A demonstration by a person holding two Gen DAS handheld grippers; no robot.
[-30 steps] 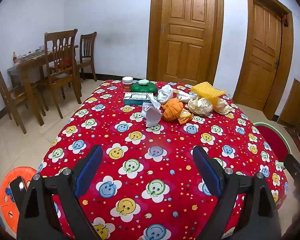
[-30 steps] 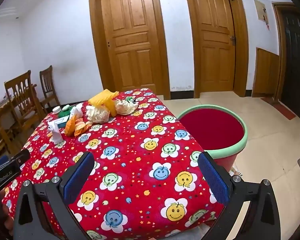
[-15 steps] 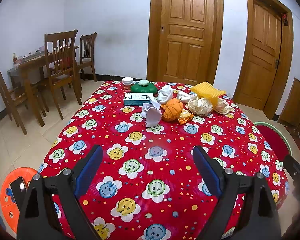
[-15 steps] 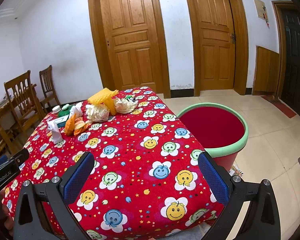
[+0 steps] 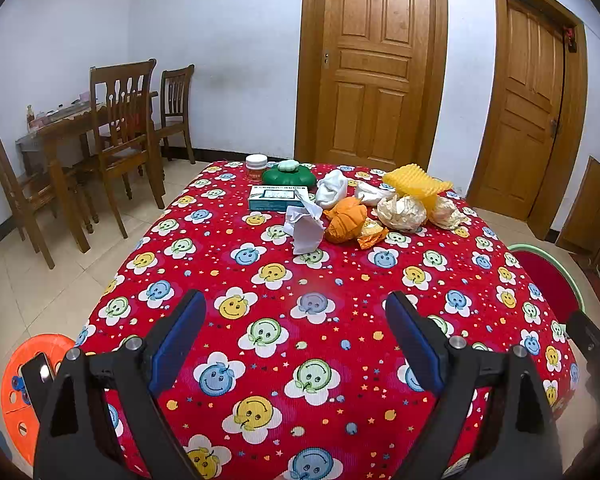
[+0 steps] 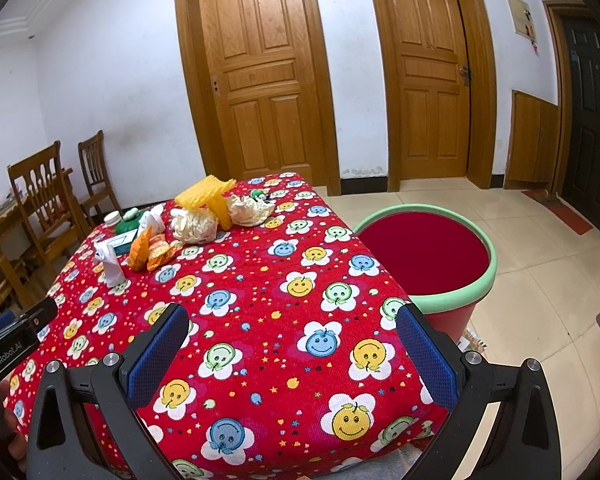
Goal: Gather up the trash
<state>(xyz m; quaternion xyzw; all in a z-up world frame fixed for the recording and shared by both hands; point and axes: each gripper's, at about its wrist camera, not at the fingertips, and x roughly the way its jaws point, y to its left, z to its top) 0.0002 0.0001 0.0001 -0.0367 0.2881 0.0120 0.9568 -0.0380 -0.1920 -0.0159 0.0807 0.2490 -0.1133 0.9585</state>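
Note:
A pile of trash lies at the far side of the red smiley tablecloth: a crumpled white tissue, an orange wrapper, crumpled beige paper and yellow foam netting. The same pile shows in the right wrist view, with the tissue and the netting. A red bin with a green rim stands on the floor right of the table. My left gripper is open and empty over the near table edge. My right gripper is open and empty over the near right corner.
A green dish, a small white-lidded jar and a teal box sit behind the trash. Wooden chairs and a table stand at the left. An orange stool with a phone is at lower left.

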